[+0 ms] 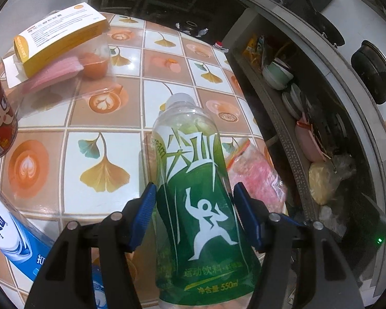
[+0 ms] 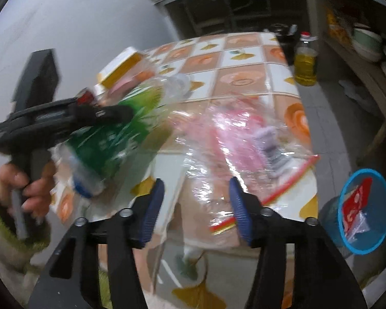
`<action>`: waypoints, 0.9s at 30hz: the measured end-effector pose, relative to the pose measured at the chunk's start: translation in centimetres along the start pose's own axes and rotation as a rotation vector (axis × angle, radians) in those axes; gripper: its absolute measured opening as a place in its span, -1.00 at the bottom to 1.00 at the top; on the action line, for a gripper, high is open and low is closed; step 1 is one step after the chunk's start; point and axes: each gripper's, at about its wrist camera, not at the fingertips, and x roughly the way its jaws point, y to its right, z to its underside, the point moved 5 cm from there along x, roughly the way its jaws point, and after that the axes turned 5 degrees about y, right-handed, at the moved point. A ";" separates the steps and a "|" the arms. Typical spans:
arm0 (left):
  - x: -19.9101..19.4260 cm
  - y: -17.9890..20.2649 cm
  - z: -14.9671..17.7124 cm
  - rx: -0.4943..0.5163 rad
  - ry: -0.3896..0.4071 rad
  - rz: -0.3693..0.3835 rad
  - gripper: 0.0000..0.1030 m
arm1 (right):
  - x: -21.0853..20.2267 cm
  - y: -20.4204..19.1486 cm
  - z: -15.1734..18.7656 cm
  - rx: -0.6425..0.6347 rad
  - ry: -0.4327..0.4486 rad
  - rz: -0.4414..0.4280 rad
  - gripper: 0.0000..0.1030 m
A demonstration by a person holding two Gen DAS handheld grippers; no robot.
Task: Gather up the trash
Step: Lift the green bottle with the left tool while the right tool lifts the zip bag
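Note:
An empty clear bottle (image 1: 190,154) with a green label is off the tiled table (image 1: 110,118), tilted, cap end away from me. My left gripper (image 1: 195,188) is shut on its lower body, a blue pad on each side. The right wrist view shows the same bottle (image 2: 115,134), blurred, at the left, and a hand (image 2: 25,180) on the left tool's grip. A clear zip bag (image 2: 244,141) with pink contents and a red seal lies at the table's near edge. My right gripper (image 2: 196,182) stands open just above it, its pads off the plastic.
A blue bin (image 2: 368,170) holding a red packet stands on the floor at the right. On the table are a yellow-white box (image 1: 61,33), a red can (image 1: 0,118) and a blue-white carton (image 1: 10,231). An oil bottle (image 2: 305,64) and shelves with bowls (image 1: 278,74) lie beyond.

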 end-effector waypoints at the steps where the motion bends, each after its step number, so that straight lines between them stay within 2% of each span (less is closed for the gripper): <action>1: 0.0 0.0 0.1 -0.002 -0.001 0.002 0.17 | -0.4 -0.2 0.0 -0.005 0.001 -0.023 0.12; 2: 0.0 -0.1 0.1 -0.005 -0.003 0.005 0.17 | -1.1 -0.5 0.0 -0.008 0.000 -0.062 0.21; 6: 0.5 -0.3 0.5 -0.019 -0.017 0.014 0.17 | -3.3 -0.4 -0.6 0.038 0.037 -0.189 0.27; 8: 0.8 -0.4 0.7 -0.024 -0.028 0.017 0.17 | -4.0 0.6 -1.3 0.084 0.071 -0.177 0.30; 10: 1.1 -0.6 0.9 -0.030 -0.037 0.017 0.16 | -4.0 2.9 -1.7 0.160 0.083 -0.098 0.30; 13: 1.3 -0.5 1.1 -0.032 -0.040 0.020 0.16 | -3.2 6.2 -1.9 0.294 0.069 -0.031 0.30; 16: 1.4 -0.5 1.1 -0.030 -0.040 0.021 0.16 | -2.3 9.1 -1.7 0.433 0.068 -0.016 0.26; 18: 1.3 -0.5 1.1 -0.030 -0.039 0.019 0.16 | -1.4 10.3 -1.5 0.509 0.055 -0.024 0.21; 23: 1.4 -0.4 1.1 -0.029 -0.038 0.017 0.16 | 0.3 11.4 -1.5 0.599 0.047 -0.059 0.07; 27: 1.4 -0.5 1.1 -0.030 -0.039 0.017 0.17 | 0.9 11.5 -1.6 0.669 0.056 -0.159 -0.14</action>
